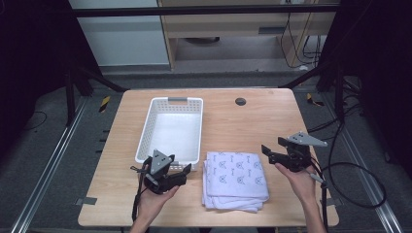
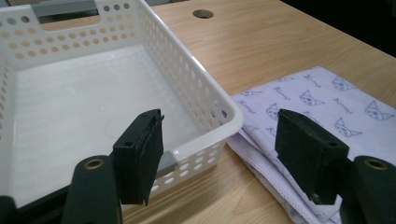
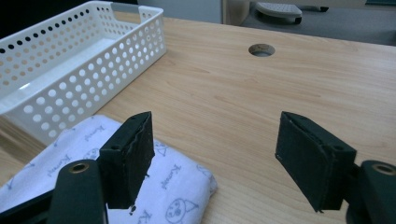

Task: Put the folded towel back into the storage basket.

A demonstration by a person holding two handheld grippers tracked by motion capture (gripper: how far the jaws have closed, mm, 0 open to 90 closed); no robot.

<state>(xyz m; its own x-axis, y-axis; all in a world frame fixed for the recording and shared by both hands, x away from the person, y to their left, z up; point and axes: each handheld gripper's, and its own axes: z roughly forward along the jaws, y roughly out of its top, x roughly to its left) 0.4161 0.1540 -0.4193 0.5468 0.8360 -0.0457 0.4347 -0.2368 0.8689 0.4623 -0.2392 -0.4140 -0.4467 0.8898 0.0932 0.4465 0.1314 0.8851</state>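
Observation:
A folded pale-lilac cloth (image 1: pixel 235 179) printed with cat faces lies on the wooden table, just right of a white perforated basket (image 1: pixel 145 131). My left gripper (image 1: pixel 180 169) hovers at the basket's near right corner and points toward the cloth. In the left gripper view its jaws stand wide apart and nothing is between them (image 2: pixel 219 123); beyond them are the basket's rim (image 2: pixel 187 56) and the cloth (image 2: pixel 327 98). My right gripper (image 1: pixel 272 145) is held to the right of the cloth, open and empty (image 3: pixel 215 123). Its left jaw is over the cloth's corner (image 3: pixel 173 186), and the basket (image 3: pixel 93 60) lies farther off.
A round cable hole (image 1: pixel 240 101) sits in the tabletop behind the cloth. Black cables (image 1: pixel 359 170) loop off the table's right edge. A strip of tape (image 1: pixel 86 200) marks the front left corner. Bare wood lies between the basket and the right edge.

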